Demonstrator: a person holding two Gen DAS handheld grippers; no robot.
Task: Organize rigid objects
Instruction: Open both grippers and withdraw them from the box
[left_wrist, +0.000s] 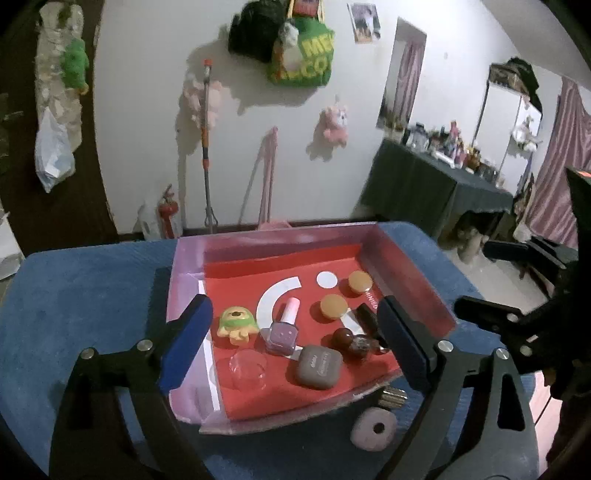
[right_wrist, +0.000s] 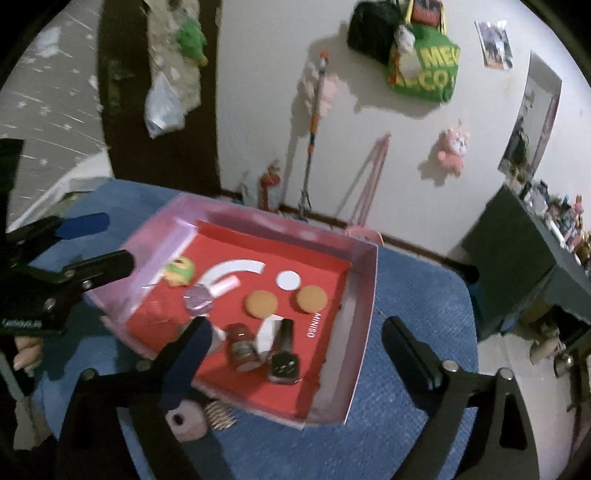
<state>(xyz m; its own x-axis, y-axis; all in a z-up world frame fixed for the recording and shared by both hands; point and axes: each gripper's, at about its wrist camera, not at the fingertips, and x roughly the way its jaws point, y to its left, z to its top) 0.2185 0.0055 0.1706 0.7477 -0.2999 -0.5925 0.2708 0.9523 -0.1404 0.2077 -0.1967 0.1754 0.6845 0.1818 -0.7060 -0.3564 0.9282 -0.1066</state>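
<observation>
**Both claws spread, tray mostly loaded**

Left claw (left_wrist: 295, 332) and right claw (right_wrist: 299, 354) both wide apart, pinching nothing. Red-lined tray (left_wrist: 406, 258), frame centre, holds lilac polish bottle (left_wrist: 281, 332), two round orange lids (left_wrist: 334, 306), grey case (left_wrist: 318, 366), green-yellow toy (left_wrist: 236, 325), clear cup (left_wrist: 248, 369). Grey ring (left_wrist: 373, 430) lies outside on blue bench (left_wrist: 81, 295), lower right. Ring probably light, stiff; grip across its rim.

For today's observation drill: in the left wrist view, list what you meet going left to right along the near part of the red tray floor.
Green and yellow toy → clear round lid → purple nail polish bottle → grey case → dark red round bottle.
</observation>
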